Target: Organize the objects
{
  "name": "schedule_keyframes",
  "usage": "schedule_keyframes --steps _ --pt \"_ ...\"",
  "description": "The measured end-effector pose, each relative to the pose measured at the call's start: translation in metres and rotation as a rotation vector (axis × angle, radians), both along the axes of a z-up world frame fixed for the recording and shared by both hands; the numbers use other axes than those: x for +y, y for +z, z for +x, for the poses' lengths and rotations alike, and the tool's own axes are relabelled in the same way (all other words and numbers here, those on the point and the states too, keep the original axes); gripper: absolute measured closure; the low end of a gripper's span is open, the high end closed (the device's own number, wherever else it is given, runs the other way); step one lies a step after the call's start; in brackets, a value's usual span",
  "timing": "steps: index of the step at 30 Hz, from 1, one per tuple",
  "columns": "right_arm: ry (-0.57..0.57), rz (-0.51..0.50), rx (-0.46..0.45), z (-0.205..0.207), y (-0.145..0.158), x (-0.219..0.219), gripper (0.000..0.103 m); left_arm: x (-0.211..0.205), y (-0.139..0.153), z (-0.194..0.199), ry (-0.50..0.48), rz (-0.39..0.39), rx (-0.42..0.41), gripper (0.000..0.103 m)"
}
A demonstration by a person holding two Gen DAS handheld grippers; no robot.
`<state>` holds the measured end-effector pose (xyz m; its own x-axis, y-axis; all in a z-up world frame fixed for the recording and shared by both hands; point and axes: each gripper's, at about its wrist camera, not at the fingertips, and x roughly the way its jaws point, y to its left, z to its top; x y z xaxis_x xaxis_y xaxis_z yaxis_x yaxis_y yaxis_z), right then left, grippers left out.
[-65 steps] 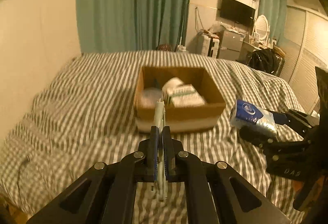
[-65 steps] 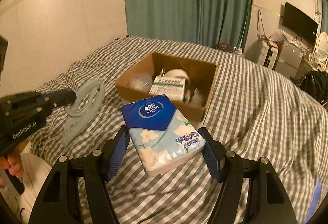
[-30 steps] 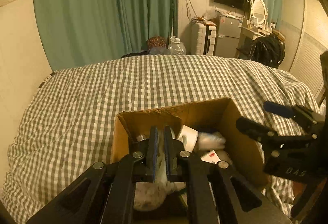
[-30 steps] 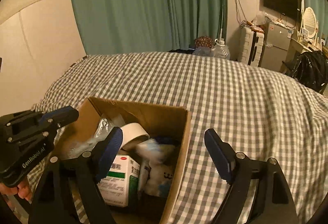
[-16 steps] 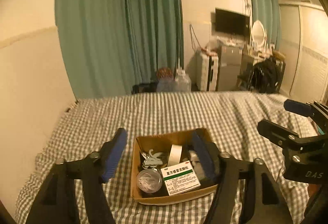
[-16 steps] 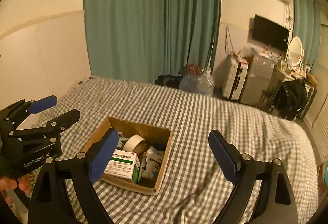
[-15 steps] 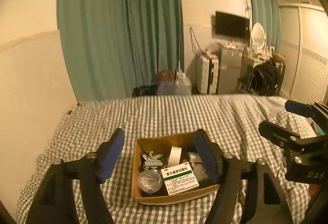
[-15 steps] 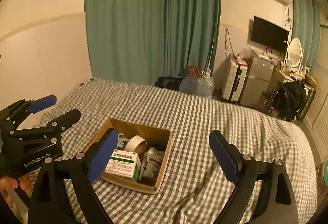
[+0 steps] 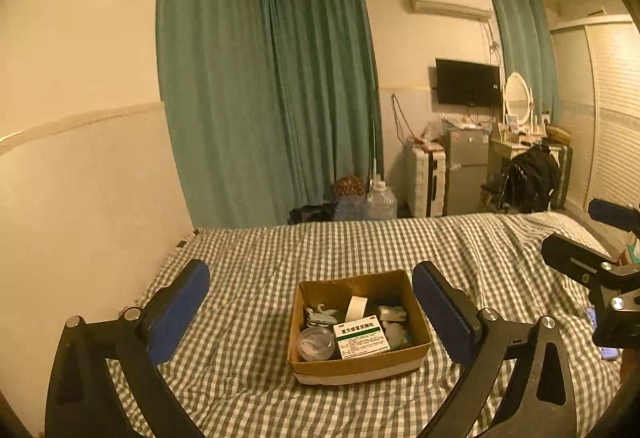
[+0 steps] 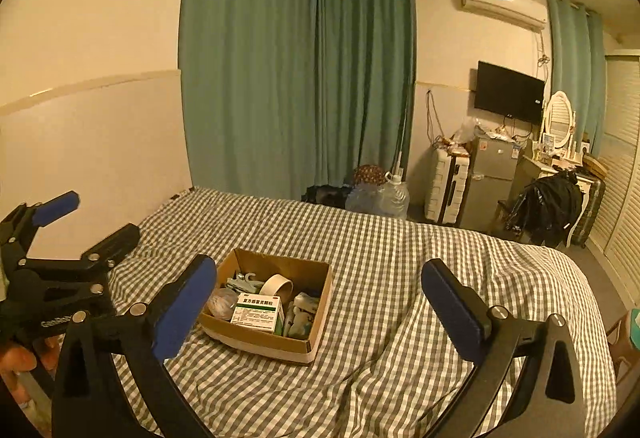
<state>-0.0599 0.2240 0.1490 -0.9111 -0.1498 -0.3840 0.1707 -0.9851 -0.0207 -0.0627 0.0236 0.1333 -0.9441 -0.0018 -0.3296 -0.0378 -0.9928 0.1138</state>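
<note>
A brown cardboard box (image 9: 360, 364) (image 10: 256, 342) rests on the checked bed (image 9: 248, 262) (image 10: 380, 258). Inside it lie a green-and-white medicine carton (image 9: 362, 334) (image 10: 258, 312), a white tape roll (image 9: 356, 308) (image 10: 277, 286), a clear round tub (image 9: 315, 342) and pale packets. My left gripper (image 9: 310, 312) is open and empty, held back and above the box; it also shows at the left of the right wrist view as the left gripper (image 10: 82, 220). My right gripper (image 10: 320, 304) is open and empty too, with its fingers (image 9: 576, 262) at the right edge of the left wrist view.
Green curtains (image 9: 272, 97) hang behind the bed beside a cream wall (image 9: 80, 165). Past the bed's far edge stand water jugs (image 10: 380, 199), a white suitcase (image 10: 446, 185), a small fridge (image 10: 490, 181), a wall television (image 10: 510, 91) and a dresser with a mirror (image 10: 558, 117).
Both grippers let go of their items into the box, opened and drew back and upward. In the last half second they rose only slightly more.
</note>
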Motion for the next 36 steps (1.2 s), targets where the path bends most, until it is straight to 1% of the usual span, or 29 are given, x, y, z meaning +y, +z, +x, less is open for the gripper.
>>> schedule_keyframes --steps 3,5,7,9,12,15,17,19,22,24,26,29,36 --pt "-0.012 0.007 0.01 0.008 -0.009 0.005 0.0 -0.003 -0.007 0.01 0.011 0.026 0.002 0.0" --pt "-0.022 0.003 0.006 0.012 -0.019 0.009 0.0 -0.006 -0.014 0.013 0.044 0.072 -0.002 0.0" --pt "-0.025 0.001 0.006 0.013 -0.028 0.011 0.0 -0.008 -0.023 0.016 0.025 0.116 -0.003 0.0" --pt "-0.031 0.01 0.009 0.013 -0.037 0.013 0.0 -0.008 -0.032 0.017 0.025 0.126 0.001 0.0" --pt "-0.058 0.022 0.012 0.007 -0.054 0.016 0.0 -0.008 -0.05 0.016 0.049 0.098 0.02 0.0" --pt "-0.046 0.01 -0.004 -0.007 -0.077 0.017 0.0 -0.007 -0.069 0.011 0.052 0.072 0.027 0.0" --pt "-0.052 0.009 -0.013 -0.018 -0.095 0.018 0.0 -0.006 -0.086 0.001 0.067 0.057 0.003 0.0" --pt "-0.066 0.032 -0.014 -0.028 -0.112 0.017 0.0 -0.004 -0.103 -0.009 0.089 0.054 -0.036 0.0" --pt "-0.098 0.097 -0.043 -0.044 -0.142 0.014 0.0 -0.001 -0.127 -0.015 0.132 0.039 -0.03 0.0" --pt "-0.088 0.104 -0.06 -0.051 -0.155 0.015 0.0 0.002 -0.143 -0.018 0.137 0.026 -0.036 0.0" --pt "-0.077 0.102 -0.075 -0.056 -0.162 0.018 0.0 0.004 -0.154 -0.022 0.127 0.017 -0.066 0.0" --pt "-0.058 0.079 -0.066 -0.058 -0.168 0.02 0.0 0.004 -0.16 -0.023 0.131 0.024 -0.087 0.0" --pt "-0.046 0.04 -0.047 -0.056 -0.165 0.021 0.0 0.009 -0.155 -0.017 0.118 0.006 -0.082 0.0"
